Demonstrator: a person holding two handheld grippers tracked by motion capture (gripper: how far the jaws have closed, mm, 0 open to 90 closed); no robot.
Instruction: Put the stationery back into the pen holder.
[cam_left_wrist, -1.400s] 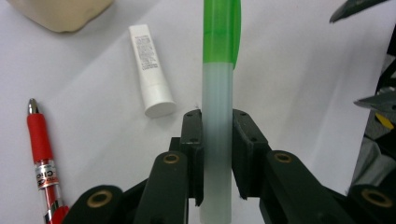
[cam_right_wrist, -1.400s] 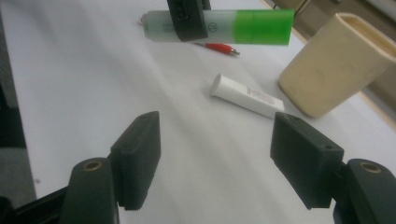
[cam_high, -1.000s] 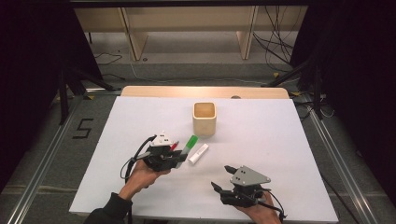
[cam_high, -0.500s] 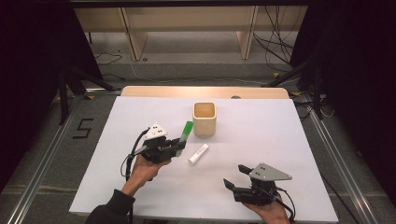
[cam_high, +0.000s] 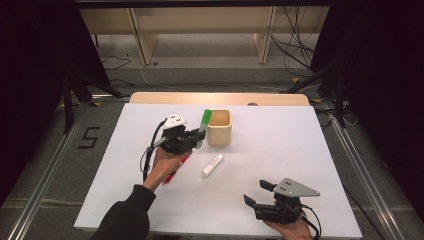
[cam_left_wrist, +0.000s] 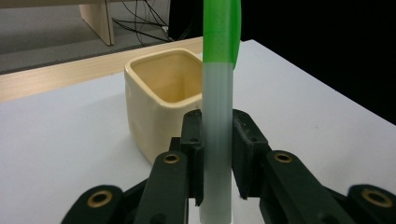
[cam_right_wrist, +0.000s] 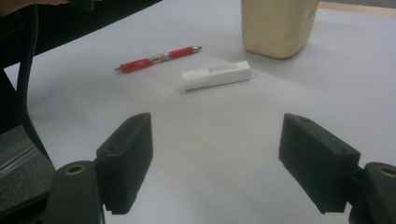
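My left gripper (cam_high: 196, 138) is shut on a marker (cam_high: 203, 124) with a clear barrel and a green cap, held upright just left of the cream square cup (cam_high: 220, 128). In the left gripper view the marker (cam_left_wrist: 217, 93) stands between the pads (cam_left_wrist: 194, 140), with the cup (cam_left_wrist: 161, 93) close behind it. A white tube (cam_high: 212, 165) and a red pen (cam_high: 173, 172) lie on the sheet near the left hand. My right gripper (cam_high: 256, 192) is near the front edge; its jaws have just been opening, and nothing is between them (cam_right_wrist: 224, 158).
The white sheet (cam_high: 300, 150) covers the table, with a wooden strip (cam_high: 280, 99) along its far edge. In the right gripper view the white tube (cam_right_wrist: 215, 74), red pen (cam_right_wrist: 159, 58) and cup (cam_right_wrist: 278, 25) lie ahead. Shelving and cables sit beyond the table.
The left gripper has risen and moved toward the cup, carrying the marker. The right gripper has shifted to the right along the front edge, and its jaws stand a little wider.
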